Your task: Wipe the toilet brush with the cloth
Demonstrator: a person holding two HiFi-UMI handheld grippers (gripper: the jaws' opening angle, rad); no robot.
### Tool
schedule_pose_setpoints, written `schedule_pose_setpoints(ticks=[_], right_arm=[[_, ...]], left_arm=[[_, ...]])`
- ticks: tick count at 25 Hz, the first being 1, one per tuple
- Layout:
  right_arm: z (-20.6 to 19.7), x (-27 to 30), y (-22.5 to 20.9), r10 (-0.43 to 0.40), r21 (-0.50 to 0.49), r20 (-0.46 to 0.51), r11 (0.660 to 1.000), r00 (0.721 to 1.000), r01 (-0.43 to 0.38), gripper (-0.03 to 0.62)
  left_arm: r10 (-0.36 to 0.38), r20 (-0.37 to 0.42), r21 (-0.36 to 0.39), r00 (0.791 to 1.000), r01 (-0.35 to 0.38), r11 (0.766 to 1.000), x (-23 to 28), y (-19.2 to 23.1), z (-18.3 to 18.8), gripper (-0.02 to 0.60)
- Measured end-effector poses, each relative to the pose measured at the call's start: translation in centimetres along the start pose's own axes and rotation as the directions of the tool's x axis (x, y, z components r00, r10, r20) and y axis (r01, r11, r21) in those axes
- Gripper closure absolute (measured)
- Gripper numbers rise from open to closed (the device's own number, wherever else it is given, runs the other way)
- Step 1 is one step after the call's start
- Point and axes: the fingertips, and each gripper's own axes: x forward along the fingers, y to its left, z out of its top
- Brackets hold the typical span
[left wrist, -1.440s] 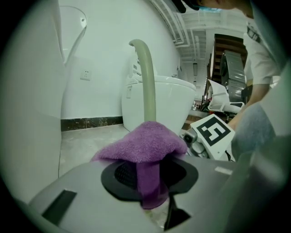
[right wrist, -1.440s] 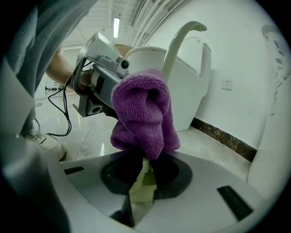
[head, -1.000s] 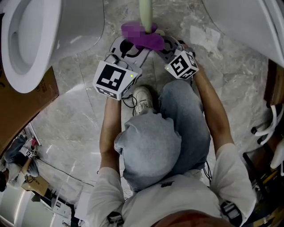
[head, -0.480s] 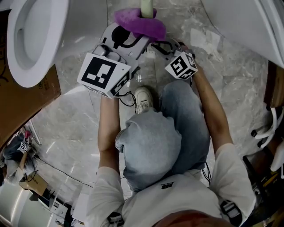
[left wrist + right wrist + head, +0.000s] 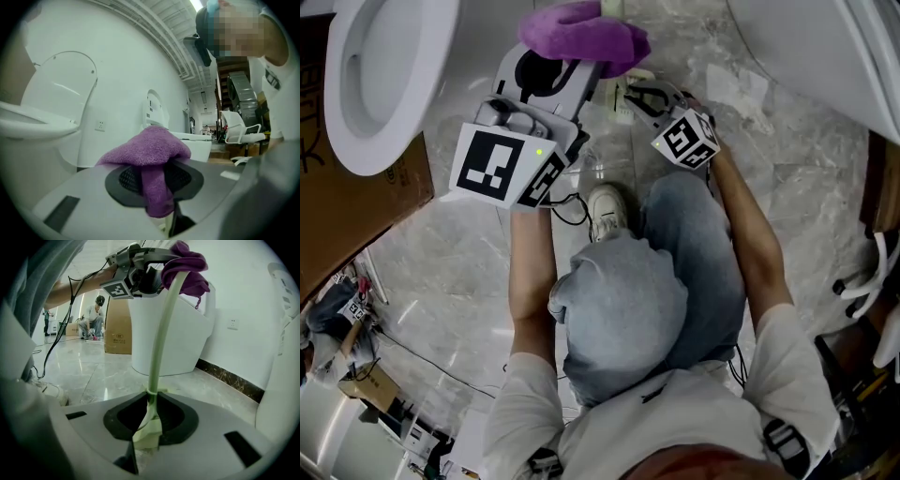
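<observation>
the person (image 5: 675, 412) crouches on the marble floor (image 5: 441, 253). one knee (image 5: 623, 309) in grey jeans is closest to the camera, and a white shoe (image 5: 605, 211) is just beyond it. ahead of the knee, the right gripper (image 5: 630, 94) points down at a slant. its jaws are pressed from both sides on the low, flat end of the pale green brush (image 5: 161, 333). from there the thin stem of the brush goes up in a light curve.

the left gripper (image 5: 577, 61) is higher and lies about level, with its marker cube (image 5: 502, 167) turned to the camera. its jaws have just been closing and they pinch the purple cloth (image 5: 581, 36). one fold hangs down between the pads and the rest bulges over the jaw tips. the cloth sits around the upper part of the stem, well above the floor, so cloth and brush touch there.

left of the left gripper stands a white toilet (image 5: 384, 75), with a brown box (image 5: 356, 225) beside it. in the right gripper view a second person (image 5: 96, 317) crouches far behind on the floor.
</observation>
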Motion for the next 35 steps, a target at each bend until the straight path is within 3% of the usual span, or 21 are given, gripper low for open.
schedule_pose_setpoints(ticks=[4,12,20,23,28,35], right_arm=[[0.5,-0.6,0.1,-0.017,0.025,0.008,1.000,1.000,0.016,0.531],[3.5,-3.8,-1.2,-0.099,0.114,0.147,0.990,0.984,0.083,0.528],[4.4,-6.9,-3.0,-0.192,0.192,0.200,0.969,0.961,0.154,0.575],[4.7,-7.4,-3.0,-0.199,0.200,0.208,0.967,0.958,0.157,0.588],[5.1,-7.9,-3.1,-0.199,0.217,0.221,0.964,0.955,0.151,0.597],[6.3,-8.5,-3.5,-0.217,0.235,0.253,0.959,0.943,0.157,0.597]], left_arm=[[0.036,-0.003,0.024,0.999,-0.036,0.999,-1.8,0.4,-0.6,0.495],[0.107,-0.051,0.051,0.993,-0.104,0.993,-4.6,0.4,-3.3,0.502],[0.170,-0.108,0.113,0.980,-0.158,0.981,-5.8,-0.4,-8.0,0.503],[0.186,-0.111,0.094,0.976,-0.176,0.980,-6.1,-0.4,-9.9,0.503],[0.196,-0.142,0.125,0.970,-0.179,0.976,-6.1,-0.2,-12.4,0.503],[0.198,-0.160,0.128,0.967,-0.179,0.976,-5.9,0.3,-14.0,0.503]])
